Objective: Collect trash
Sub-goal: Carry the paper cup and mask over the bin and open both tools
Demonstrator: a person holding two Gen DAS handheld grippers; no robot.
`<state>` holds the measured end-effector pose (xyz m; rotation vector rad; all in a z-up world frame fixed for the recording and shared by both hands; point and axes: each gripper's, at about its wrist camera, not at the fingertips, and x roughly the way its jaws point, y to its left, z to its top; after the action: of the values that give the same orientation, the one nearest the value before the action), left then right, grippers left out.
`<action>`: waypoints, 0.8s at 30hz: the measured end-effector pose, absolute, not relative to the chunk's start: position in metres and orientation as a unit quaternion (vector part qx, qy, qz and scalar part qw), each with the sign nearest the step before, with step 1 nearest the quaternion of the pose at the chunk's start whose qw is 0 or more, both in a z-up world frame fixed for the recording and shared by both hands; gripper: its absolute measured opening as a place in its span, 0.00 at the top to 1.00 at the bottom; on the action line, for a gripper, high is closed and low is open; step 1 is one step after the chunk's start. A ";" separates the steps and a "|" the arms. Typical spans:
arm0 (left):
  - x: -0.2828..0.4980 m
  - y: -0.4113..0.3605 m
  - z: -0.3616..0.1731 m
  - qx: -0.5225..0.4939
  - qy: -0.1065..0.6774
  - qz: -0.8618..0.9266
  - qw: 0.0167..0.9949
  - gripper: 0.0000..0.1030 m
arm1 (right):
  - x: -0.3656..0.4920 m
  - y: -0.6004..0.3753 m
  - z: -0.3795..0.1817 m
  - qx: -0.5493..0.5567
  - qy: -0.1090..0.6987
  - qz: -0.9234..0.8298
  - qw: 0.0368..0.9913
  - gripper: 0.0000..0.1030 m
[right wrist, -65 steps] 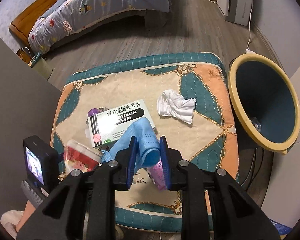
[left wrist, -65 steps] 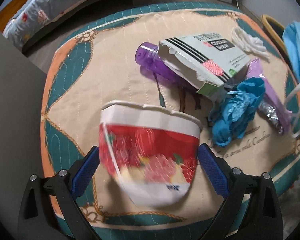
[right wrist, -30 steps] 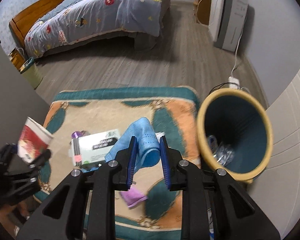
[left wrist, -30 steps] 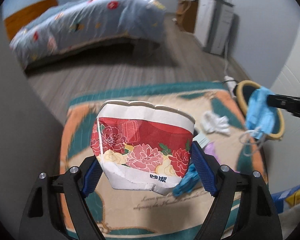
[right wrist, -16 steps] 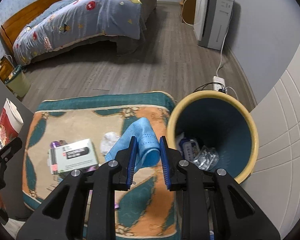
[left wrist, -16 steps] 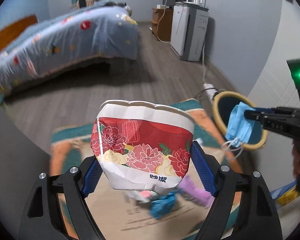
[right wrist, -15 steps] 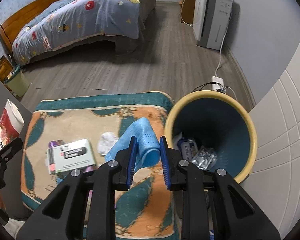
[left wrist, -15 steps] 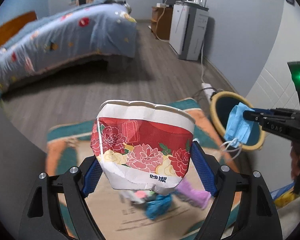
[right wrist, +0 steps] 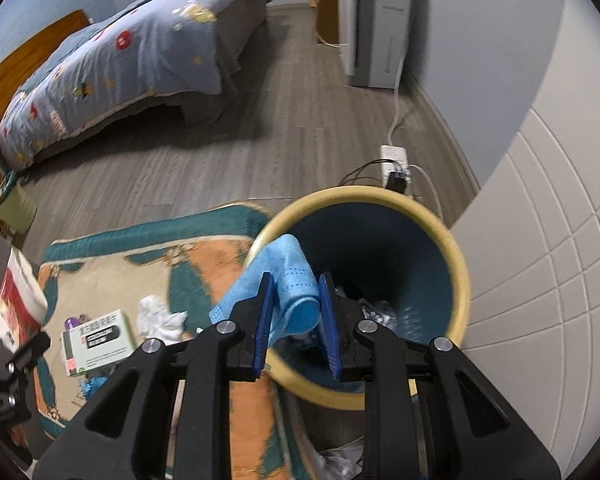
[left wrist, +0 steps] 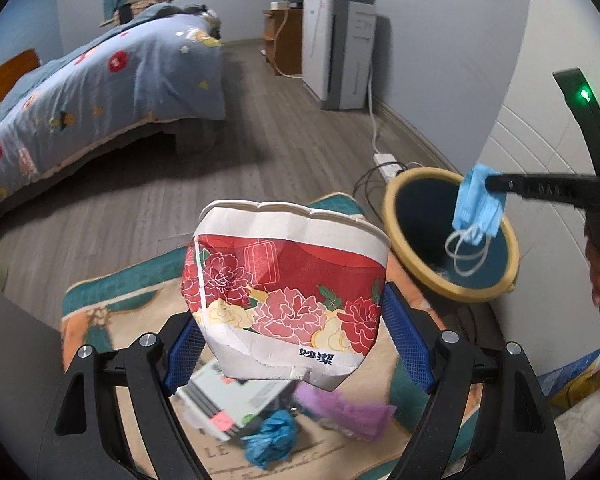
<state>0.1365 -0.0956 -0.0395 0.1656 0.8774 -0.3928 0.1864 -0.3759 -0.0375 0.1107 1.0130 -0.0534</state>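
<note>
Lying at far left on the patterned cushion (right wrist: pixel 204 256): white box (right wrist: pixel 98 336) and crumpled tissue (right wrist: pixel 156 318). Gripping a crushed floral paper cup (left wrist: pixel 286 300) in the left gripper (left wrist: pixel 296 344), pads pressing both its sides, above the cushion's litter. Pinching a folded blue face mask (right wrist: pixel 284 296) in the right gripper (right wrist: pixel 294 316), narrow around the fold, hanging over the yellow-rimmed bin (right wrist: pixel 458 272), ear loops dangling inside its mouth.
</note>
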 end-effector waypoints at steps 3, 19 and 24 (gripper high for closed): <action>0.132 -0.115 -0.044 0.079 0.425 -0.207 0.877 0.20 | 0.187 -0.403 -0.036 0.034 0.476 -0.058 0.877 0.78; 0.127 -0.230 -0.084 0.106 0.448 -0.276 0.844 0.20 | 0.186 -0.463 -0.082 0.073 0.509 -0.131 0.848 0.78; 0.137 -0.262 -0.100 0.142 0.446 -0.288 0.835 0.20 | 0.188 -0.471 -0.093 0.086 0.515 -0.141 0.841 0.78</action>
<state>0.1368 -0.2625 -0.0997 0.3017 0.9456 -0.6109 0.1877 -0.4711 -0.0935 0.1818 1.0879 -0.2982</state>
